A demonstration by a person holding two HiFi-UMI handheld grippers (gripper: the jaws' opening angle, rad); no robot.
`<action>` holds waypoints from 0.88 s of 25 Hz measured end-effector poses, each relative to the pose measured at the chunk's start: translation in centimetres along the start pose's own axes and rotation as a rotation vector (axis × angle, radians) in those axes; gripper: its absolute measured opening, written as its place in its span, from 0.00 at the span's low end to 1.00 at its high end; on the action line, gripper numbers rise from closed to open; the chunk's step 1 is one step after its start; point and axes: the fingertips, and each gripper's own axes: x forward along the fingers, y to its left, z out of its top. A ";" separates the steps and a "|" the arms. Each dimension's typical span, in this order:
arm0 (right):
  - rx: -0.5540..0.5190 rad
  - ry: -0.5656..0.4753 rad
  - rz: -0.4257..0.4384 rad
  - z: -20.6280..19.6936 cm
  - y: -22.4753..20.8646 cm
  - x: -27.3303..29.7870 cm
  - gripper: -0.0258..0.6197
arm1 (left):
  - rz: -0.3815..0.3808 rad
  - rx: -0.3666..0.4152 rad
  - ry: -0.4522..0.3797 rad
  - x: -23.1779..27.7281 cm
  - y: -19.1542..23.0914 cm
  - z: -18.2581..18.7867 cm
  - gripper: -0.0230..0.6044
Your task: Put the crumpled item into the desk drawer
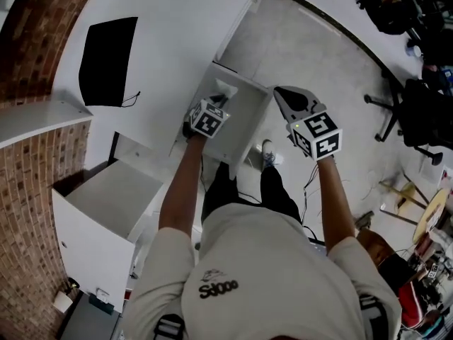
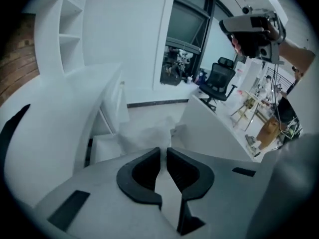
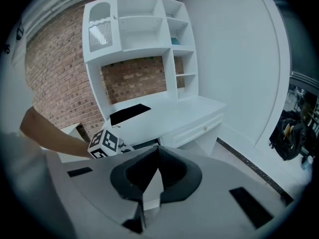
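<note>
The crumpled item (image 2: 142, 132) is a pale white wad lying just past my left gripper's (image 2: 163, 151) tips, low inside the open white desk drawer (image 1: 244, 129). The jaws stand almost together, pinched on the wad's near edge. In the head view the left gripper (image 1: 218, 101) reaches into the drawer's far left corner, where the wad (image 1: 226, 89) shows. My right gripper (image 1: 277, 91) hovers beside the drawer's right edge; in its own view the right gripper (image 3: 158, 151) is shut with nothing in it.
The white desk top (image 1: 177, 41) carries a black pad (image 1: 107, 61). A second white cabinet (image 1: 113, 197) stands open at lower left, by the brick wall. An office chair (image 1: 414, 112) and clutter sit at the right. The person's legs and a shoe (image 1: 267, 153) are below the drawer.
</note>
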 end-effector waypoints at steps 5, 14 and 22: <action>0.046 0.040 0.003 -2.8 -1.6 1.1 0.05 | -0.031 0.012 0.066 5.0 -0.5 -1.6 0.12; 0.086 0.123 -0.014 -6.8 -4.1 1.8 0.05 | -0.087 -0.100 0.162 12.8 -0.5 -4.7 0.12; 0.121 0.145 -0.041 -8.9 -6.2 0.4 0.05 | -0.062 -0.171 0.153 15.9 -0.4 -5.8 0.13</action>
